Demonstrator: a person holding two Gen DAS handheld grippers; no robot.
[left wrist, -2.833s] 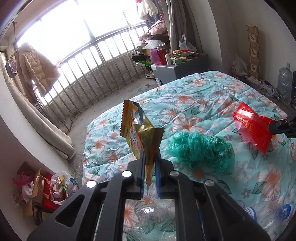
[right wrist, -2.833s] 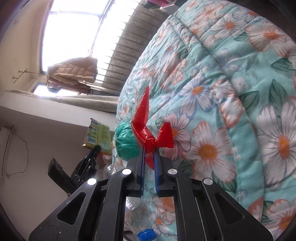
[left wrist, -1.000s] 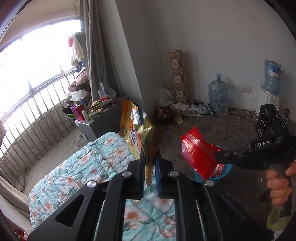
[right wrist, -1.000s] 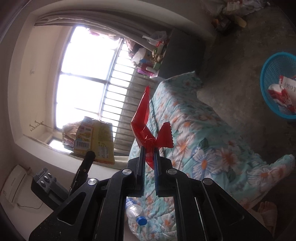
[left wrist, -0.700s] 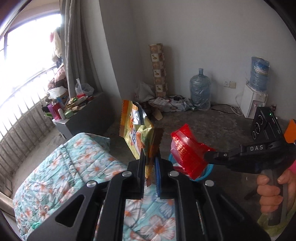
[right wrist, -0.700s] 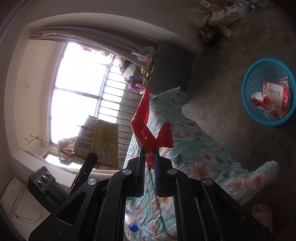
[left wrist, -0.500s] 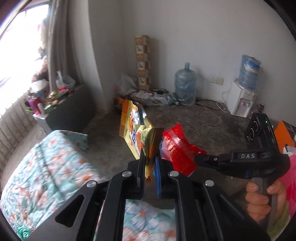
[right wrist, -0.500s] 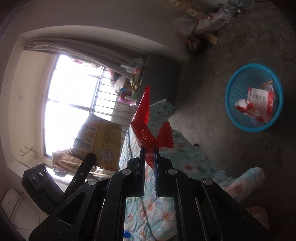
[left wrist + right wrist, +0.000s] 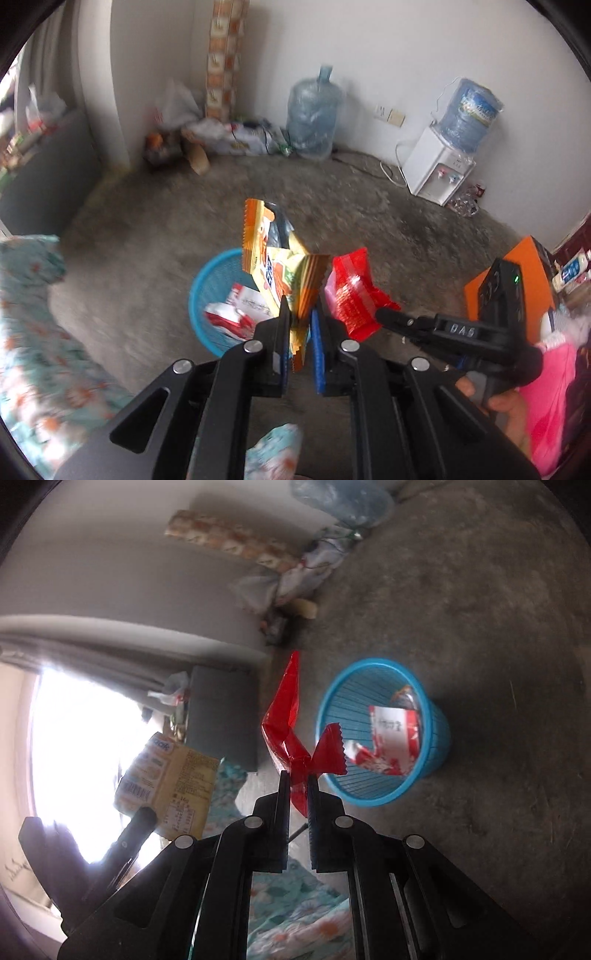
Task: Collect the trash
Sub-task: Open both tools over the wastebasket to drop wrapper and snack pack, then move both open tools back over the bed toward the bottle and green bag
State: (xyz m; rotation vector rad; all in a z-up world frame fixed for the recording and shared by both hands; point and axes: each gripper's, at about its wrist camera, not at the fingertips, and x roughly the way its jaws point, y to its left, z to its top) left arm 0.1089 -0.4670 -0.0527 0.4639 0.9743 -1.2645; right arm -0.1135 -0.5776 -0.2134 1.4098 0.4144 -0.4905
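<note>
My left gripper [image 9: 300, 308] is shut on a yellow and orange snack wrapper [image 9: 279, 258], held up above a blue mesh basket [image 9: 207, 280] on the floor. The basket [image 9: 437, 734] holds red and white wrappers [image 9: 391, 727]. My right gripper [image 9: 297, 777] is shut on a crumpled red wrapper [image 9: 286, 716], just left of the basket's rim in its own view. In the left wrist view the right gripper [image 9: 382, 314] comes in from the right with the red wrapper [image 9: 351, 291] beside the yellow one. The left gripper and its yellow wrapper [image 9: 173, 775] show at the lower left of the right wrist view.
A floral quilt [image 9: 33, 332] on the bed lies at the left. Against the far wall stand a water jug [image 9: 314, 114], a white dispenser [image 9: 439, 173] and a heap of bags [image 9: 207, 133]. An orange box [image 9: 524, 280] and pink cloth [image 9: 554, 387] are at the right. A hand [image 9: 506, 402] holds the right gripper.
Both grippers have swung away from the bed and tipped downward toward the floor. The blue basket now sits close under both held wrappers. The grips have not changed.
</note>
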